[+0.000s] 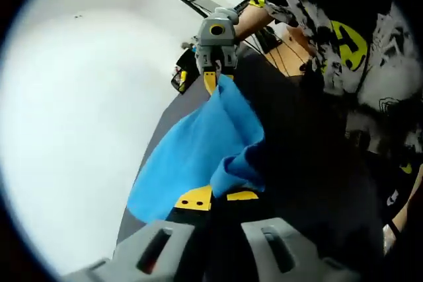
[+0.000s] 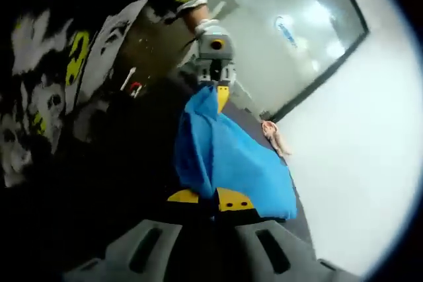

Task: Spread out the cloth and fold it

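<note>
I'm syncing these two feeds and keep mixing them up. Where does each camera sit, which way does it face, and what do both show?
Left gripper view: rides on the left claw, looking along its jaws at the blue cloth and the right claw beyond; the person's patterned clothing is at right.
Right gripper view: rides on the right claw, facing back at the cloth and left claw; the clothing is at left.
Shared: the cloth held between both claws.

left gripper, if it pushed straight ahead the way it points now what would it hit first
The blue cloth it already grips, stretched straight ahead. Beyond that, probably the right gripper on the cloth's far corner, though depth is unclear.
</note>
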Available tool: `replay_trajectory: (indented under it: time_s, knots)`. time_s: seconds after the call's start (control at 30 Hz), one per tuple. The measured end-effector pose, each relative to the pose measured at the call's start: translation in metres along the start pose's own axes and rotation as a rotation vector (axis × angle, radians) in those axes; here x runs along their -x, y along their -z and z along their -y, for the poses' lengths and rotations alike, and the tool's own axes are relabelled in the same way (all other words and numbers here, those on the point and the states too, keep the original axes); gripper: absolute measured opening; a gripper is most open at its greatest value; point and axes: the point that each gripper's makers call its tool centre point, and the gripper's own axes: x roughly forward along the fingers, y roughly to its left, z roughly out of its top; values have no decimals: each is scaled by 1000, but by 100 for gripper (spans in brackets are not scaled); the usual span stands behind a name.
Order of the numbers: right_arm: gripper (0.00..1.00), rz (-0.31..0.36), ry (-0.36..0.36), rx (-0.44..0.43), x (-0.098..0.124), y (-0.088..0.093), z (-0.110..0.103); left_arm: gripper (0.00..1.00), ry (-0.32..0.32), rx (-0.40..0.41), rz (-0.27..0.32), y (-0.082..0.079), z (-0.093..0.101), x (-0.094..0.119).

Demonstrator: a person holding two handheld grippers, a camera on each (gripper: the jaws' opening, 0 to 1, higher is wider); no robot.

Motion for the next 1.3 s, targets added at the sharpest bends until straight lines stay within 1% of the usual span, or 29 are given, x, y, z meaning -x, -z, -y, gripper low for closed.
replay_trajectory:
  time_s: [0.03, 0.1, 0.13, 0.17, 0.23, 0.27, 0.3, 0.33, 0.37, 0.4, 0.5, 0.57, 0.67, 0.73, 0.77, 0.83, 0.87, 0.9, 0.93, 0.97, 1.03, 1.07, 1.1, 1.13, 1.17, 1.2, 1.23, 1.27, 1.3]
  knots:
    - [5, 13, -15, -23, 0, -3, -2, 0, -16, 57, -1, -1, -4, 2]
    - [5, 46, -39, -125, 8, -11, 10, 0, -30, 192, 36, -9, -15, 6]
    - [5, 57, -55, -202, 10, -11, 14, 0, -50, 267, 46, -10, -24, 8]
    - [5, 70, -68, -255, 10, -14, 17, 0, -50, 290, 50, -11, -27, 9]
    - [5, 94, -109, -382, 10, -17, 19, 0, -41, 404, 74, -10, -39, 9]
    - [5, 91, -99, -461, 11, -14, 30, 0, -36, 461, 63, -6, -44, 9]
    - [5, 100, -104, -509, 10, -15, 35, 0, -51, 442, 78, -7, -51, 7]
    - [5, 118, -114, -556, 10, -18, 44, 0, -44, 474, 86, -5, -55, 6]
    - [5, 124, -116, -559, 10, -19, 51, 0, -50, 468, 89, -5, -60, 5]
    - [5, 131, -101, -568, 11, -17, 64, 1, -52, 541, 124, -8, -68, 4]
    - [5, 167, -79, -567, 13, -21, 89, 1, -38, 620, 169, -12, -86, 3]
    - [5, 184, -73, -597, 13, -22, 105, 1, -48, 629, 173, -8, -101, 3]
    - [5, 183, -34, -688, 10, -13, 133, 1, -54, 741, 206, -2, -123, -1]
    - [5, 161, 16, -725, 5, 0, 153, 1, -20, 879, 193, 12, -134, -10]
    - [5, 125, 53, -747, 0, 16, 166, 1, -17, 943, 175, 20, -138, -16]
    - [5, 93, 120, -777, -12, 37, 187, 1, -53, 1023, 107, 51, -153, -31]
    - [5, 67, 160, -848, -21, 57, 200, 1, -62, 1107, 81, 69, -163, -44]
    - [5, 62, 174, -872, -26, 66, 206, 1, -46, 1158, 73, 75, -164, -51]
    - [5, 32, 201, -929, -32, 84, 215, 1, -65, 1198, 39, 89, -171, -61]
    - [5, 11, 200, -957, -37, 94, 217, 1, -71, 1198, 34, 92, -173, -64]
    - [5, -11, 203, -1002, -48, 108, 219, 1, -40, 1288, -26, 105, -166, -81]
    - [5, -26, 212, -1031, -55, 119, 221, 1, -37, 1363, -16, 111, -167, -91]
    - [5, -39, 217, -1038, -59, 123, 216, 1, -19, 1422, -38, 117, -163, -97]
    - [6, -32, 211, -1027, -66, 128, 215, 2, 3, 1433, -83, 126, -157, -102]
    - [8, -23, 222, -1010, -71, 135, 216, 3, -12, 1445, -108, 138, -154, -107]
    - [13, -22, 236, -1005, -71, 139, 217, 3, -46, 1527, -110, 149, -153, -111]
    - [18, -24, 279, -991, -72, 150, 220, 4, -72, 1561, -103, 154, -154, -111]
    - [21, -28, 277, -1003, -73, 155, 217, 6, -120, 1607, -89, 161, -157, -111]
    - [19, -67, 293, -1035, -71, 168, 210, 9, -165, 1642, -104, 168, -157, -109]
